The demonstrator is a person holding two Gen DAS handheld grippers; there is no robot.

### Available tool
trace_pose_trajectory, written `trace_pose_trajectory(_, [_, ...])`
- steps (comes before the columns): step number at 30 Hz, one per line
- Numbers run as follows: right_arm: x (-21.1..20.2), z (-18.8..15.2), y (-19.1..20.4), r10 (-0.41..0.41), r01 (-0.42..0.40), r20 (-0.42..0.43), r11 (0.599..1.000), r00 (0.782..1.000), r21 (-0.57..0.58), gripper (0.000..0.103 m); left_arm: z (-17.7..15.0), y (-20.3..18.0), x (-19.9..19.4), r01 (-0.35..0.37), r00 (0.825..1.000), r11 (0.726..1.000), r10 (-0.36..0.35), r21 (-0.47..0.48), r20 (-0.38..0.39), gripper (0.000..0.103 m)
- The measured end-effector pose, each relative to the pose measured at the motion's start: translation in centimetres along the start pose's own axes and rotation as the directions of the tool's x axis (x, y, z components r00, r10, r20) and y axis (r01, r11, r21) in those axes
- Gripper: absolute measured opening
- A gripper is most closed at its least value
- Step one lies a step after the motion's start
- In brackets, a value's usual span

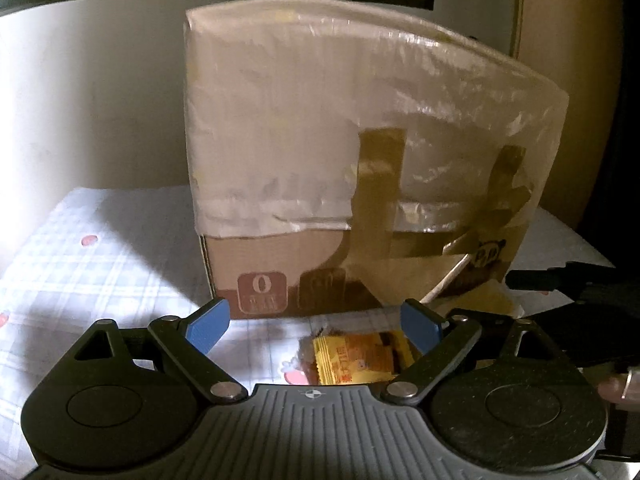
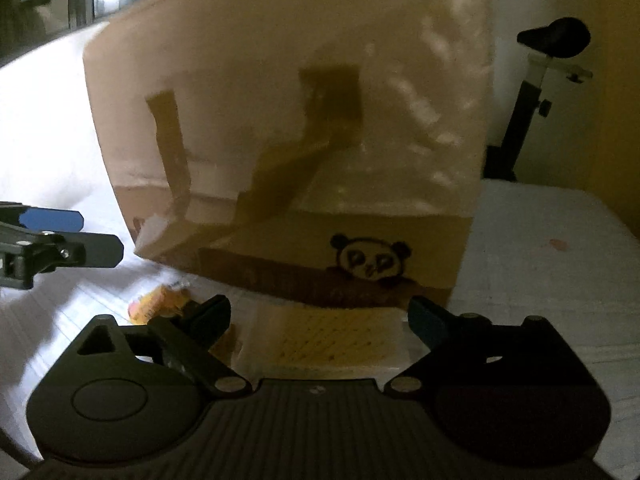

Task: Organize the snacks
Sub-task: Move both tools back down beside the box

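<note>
A tall cardboard box (image 1: 320,184) lined with a plastic bag stands on the checked tablecloth; it also fills the right wrist view (image 2: 288,152), with a panda mark low on its side. My left gripper (image 1: 316,322) is open above an orange-yellow snack packet (image 1: 356,356) that lies in front of the box. My right gripper (image 2: 320,320) is open over a pale clear-wrapped snack pack (image 2: 332,340) at the box's foot. The orange-yellow packet (image 2: 156,304) shows to its left. The left gripper's fingers (image 2: 52,220) appear at the left edge of the right wrist view.
The tablecloth (image 1: 100,264) covers the table around the box. A white wall stands behind. A black exercise-bike seat and post (image 2: 556,40) stand at the back right. The right gripper's fingers (image 1: 560,280) reach in at the right of the left wrist view.
</note>
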State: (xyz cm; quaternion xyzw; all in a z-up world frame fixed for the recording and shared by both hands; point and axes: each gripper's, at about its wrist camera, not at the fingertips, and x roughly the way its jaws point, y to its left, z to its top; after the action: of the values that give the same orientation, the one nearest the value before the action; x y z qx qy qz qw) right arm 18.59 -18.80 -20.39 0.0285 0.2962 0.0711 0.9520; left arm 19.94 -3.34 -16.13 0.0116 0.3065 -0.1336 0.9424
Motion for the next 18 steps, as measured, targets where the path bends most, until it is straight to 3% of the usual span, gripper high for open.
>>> trace_pose_trajectory(9, [2.3,-0.1,0.5,-0.057,0.056,-0.085,0.998,0.995,-0.012,0.100,-0.4,-0.2,1.2,0.003,1.000,1.000,-0.003,0.000,-0.028,0.093])
trace_pose_trajectory(18, [1.7,-0.6,0.1,-0.040,0.040,-0.078,0.999,0.996,0.001,0.091,-1.0,-0.8,1.9,0.006,0.998,1.000,-0.006,-0.001,-0.060,0.093])
